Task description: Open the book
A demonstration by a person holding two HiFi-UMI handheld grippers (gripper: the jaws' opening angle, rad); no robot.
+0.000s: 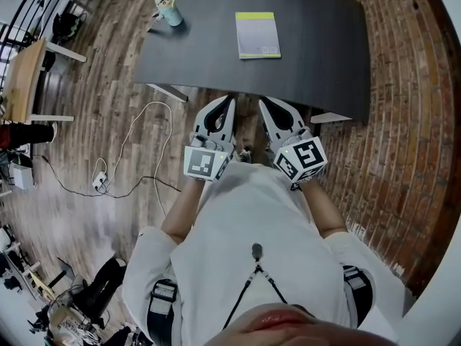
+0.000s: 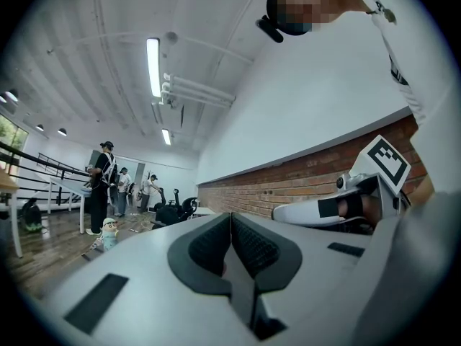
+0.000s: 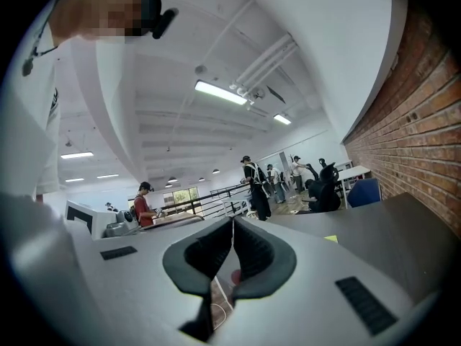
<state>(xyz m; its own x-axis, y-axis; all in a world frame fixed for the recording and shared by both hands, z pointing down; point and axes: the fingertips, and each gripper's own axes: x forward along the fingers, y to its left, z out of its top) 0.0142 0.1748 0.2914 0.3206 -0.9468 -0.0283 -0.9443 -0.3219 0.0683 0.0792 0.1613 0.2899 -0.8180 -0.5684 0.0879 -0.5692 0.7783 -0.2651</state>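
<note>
Person is holding both grippers side by side in front of the torso. Left gripper (image 1: 230,101) is showing its pads pressed together with nothing between them. Right gripper (image 1: 263,101) is showing the same, pads meeting and empty. Both tips are hovering near the near edge of the grey table (image 1: 324,49). Book (image 1: 257,34) is lying closed and flat further in, with a yellow-green strip along its far edge, well apart from both grippers. Small toy figure (image 1: 169,10) is sitting at the table's far left.

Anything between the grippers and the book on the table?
Nothing visible. Only bare dark grey tabletop lies between the white, yellow-topped book and the left gripper and right gripper; the teal figurine stands aside.
</note>
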